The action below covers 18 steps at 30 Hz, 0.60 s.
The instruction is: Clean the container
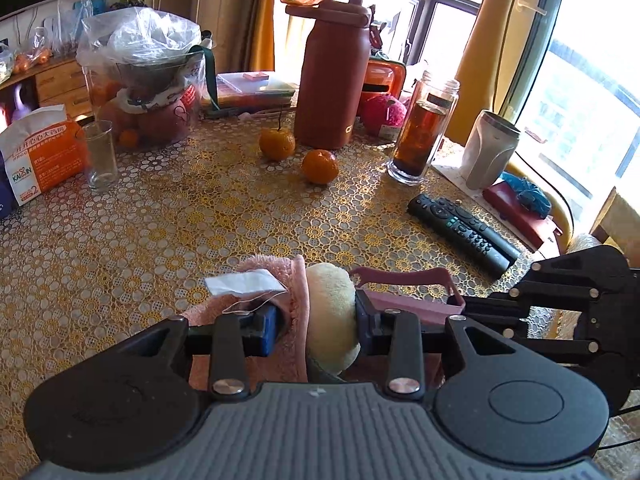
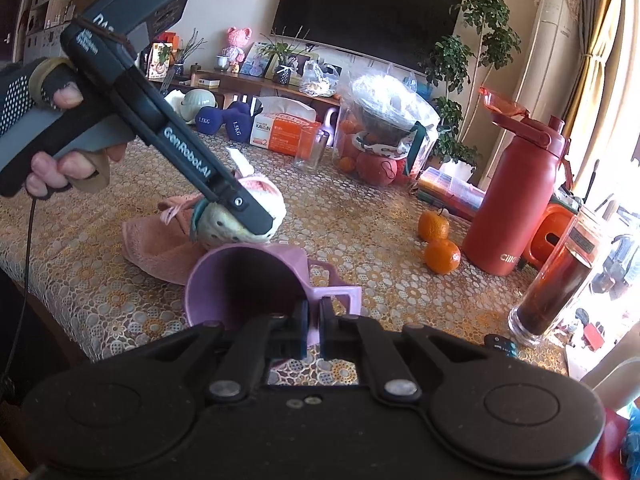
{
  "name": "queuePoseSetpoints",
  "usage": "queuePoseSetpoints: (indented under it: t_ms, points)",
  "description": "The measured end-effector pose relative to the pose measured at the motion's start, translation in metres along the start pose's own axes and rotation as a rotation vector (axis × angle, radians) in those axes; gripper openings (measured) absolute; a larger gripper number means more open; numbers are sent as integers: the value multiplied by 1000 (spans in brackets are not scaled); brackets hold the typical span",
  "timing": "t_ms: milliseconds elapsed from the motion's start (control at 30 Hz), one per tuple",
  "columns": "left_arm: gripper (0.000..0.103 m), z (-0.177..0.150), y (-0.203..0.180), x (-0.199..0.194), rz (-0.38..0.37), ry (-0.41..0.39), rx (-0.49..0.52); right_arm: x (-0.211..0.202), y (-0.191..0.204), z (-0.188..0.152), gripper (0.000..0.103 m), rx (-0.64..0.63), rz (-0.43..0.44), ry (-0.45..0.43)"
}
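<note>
Cloth (image 1: pixel 296 312) fills your left gripper (image 1: pixel 316 320); its two blue pads press from both sides on a bundle of pink towel and cream plush, with one white label (image 1: pixel 240 282) lying on top; the rest of the pink towel trails down onto the table (image 1: pixel 160 232). Your right gripper (image 2: pixel 314 330) has its two fingers drawn narrow on the wall of the one pink cup (image 2: pixel 244 280), beside its handle; the cup is tipped so that its dark mouth faces the right wrist camera, and it sits close above the lace-patterned cloth of the table, though I cannot tell if it touches. In the right wrist view your left hand (image 2: pixel 60 136), in a fingerless glove, holds the handle of the left tool, and the bundle is just behind the rim of the cup, very near it. On the table you can count two loose oranges (image 1: pixel 298 154), side by side in front of one tall red bottle (image 1: pixel 336 76); one glass bottle of dark tea (image 1: pixel 420 136) stands to the right of them, and one grey tumbler (image 1: pixel 490 148) further right; one black remote (image 1: pixel 464 232) lies in front of these; one empty drinking glass (image 1: pixel 98 156) stands at the left, beside one orange and white box (image 1: pixel 36 156); two blue dumbbells (image 2: pixel 224 120) lie behind that box.
</note>
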<state>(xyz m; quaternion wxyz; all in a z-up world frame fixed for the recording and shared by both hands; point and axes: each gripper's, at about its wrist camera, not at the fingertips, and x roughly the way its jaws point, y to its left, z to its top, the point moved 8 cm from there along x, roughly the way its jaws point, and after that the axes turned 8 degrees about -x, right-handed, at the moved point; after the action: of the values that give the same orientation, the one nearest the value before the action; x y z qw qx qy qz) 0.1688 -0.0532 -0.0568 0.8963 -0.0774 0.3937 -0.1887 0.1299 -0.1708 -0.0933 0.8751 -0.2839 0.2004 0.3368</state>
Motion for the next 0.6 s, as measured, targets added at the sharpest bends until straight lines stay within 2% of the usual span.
queuePoseSetpoints:
  t_ms: [100,233,333,600]
  points:
    - [37,-5,-14,-22,-74,-14,39,0,3,5,5,-34,1,-8]
    - [37,-12,-34,-40,-134,-20,100,1,9,13,5,-78,-4,-26]
    - [37,-12,-41,-41,-118,-20,142,2,14,18,5,-111,-10,-29]
    - [37,-4,-32,-27,-115,-13,115,4,15,19,5,-121,-10,-26]
